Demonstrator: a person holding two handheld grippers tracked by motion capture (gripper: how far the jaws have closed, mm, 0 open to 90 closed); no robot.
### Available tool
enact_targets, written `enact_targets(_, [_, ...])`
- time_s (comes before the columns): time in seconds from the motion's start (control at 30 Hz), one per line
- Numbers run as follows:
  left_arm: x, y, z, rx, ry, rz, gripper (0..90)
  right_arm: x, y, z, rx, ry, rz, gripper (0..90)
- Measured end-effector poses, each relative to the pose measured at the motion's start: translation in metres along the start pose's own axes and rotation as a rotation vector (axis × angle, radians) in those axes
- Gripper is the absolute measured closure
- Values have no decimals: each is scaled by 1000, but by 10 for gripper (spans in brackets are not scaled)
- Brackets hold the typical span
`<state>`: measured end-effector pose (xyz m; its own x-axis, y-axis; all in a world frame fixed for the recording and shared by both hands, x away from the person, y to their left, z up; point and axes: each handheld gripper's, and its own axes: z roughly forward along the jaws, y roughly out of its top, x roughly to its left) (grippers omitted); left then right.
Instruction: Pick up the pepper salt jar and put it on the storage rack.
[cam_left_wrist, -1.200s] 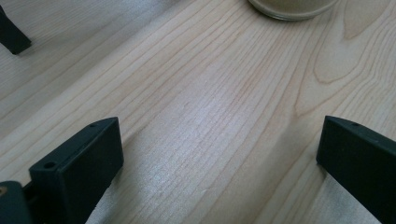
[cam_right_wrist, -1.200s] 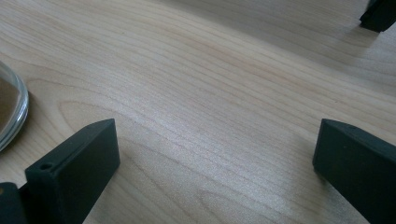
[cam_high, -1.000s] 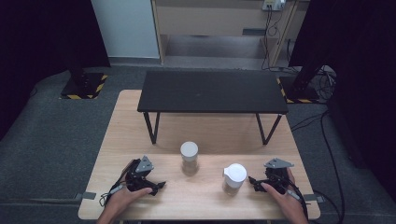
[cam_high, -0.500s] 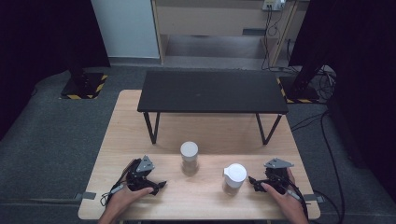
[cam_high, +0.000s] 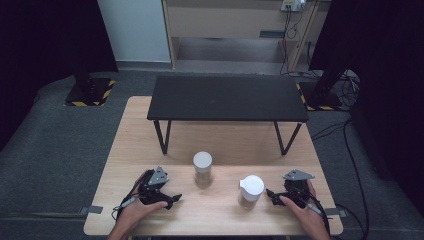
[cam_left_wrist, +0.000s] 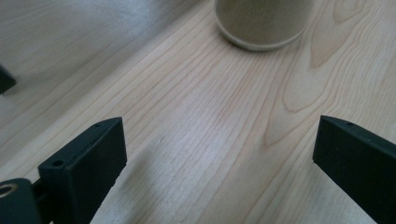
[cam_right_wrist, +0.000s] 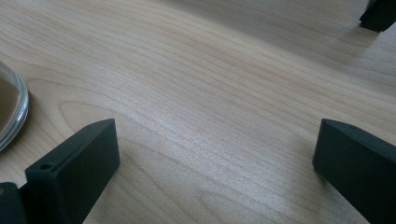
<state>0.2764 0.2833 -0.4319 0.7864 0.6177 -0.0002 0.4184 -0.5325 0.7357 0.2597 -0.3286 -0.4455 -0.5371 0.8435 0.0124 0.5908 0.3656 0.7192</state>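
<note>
Two white-lidded containers stand on the wooden table (cam_high: 225, 145): a cylindrical jar (cam_high: 202, 167) near the middle and a jar with a tabbed white lid (cam_high: 251, 190) to its right. My left gripper (cam_high: 172, 199) rests on the table at the front left, held by a hand, jaws wide open and empty. In the left gripper view (cam_left_wrist: 219, 158) the base of the cylindrical jar (cam_left_wrist: 261, 23) sits ahead of it. My right gripper (cam_high: 270, 194) lies at the front right, open, just right of the tabbed jar. The right gripper view (cam_right_wrist: 215, 158) shows a clear glass edge (cam_right_wrist: 11, 114) at the left.
A low black bench (cam_high: 227, 97) with thin metal legs stands across the far half of the table. Its feet (cam_right_wrist: 379, 14) appear at the corners of the gripper views. Grey carpet surrounds the table, with dark stands and cables at both sides.
</note>
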Motion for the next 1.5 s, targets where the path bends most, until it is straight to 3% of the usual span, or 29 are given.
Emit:
enact_targets(1.03, [-11, 15, 13, -102, -49, 9, 27, 0, 0, 0, 0, 0, 0, 12])
enact_targets(1.5, [-16, 40, 13, -133, -48, 38, 27, 0, 0, 0, 0, 0, 0, 12])
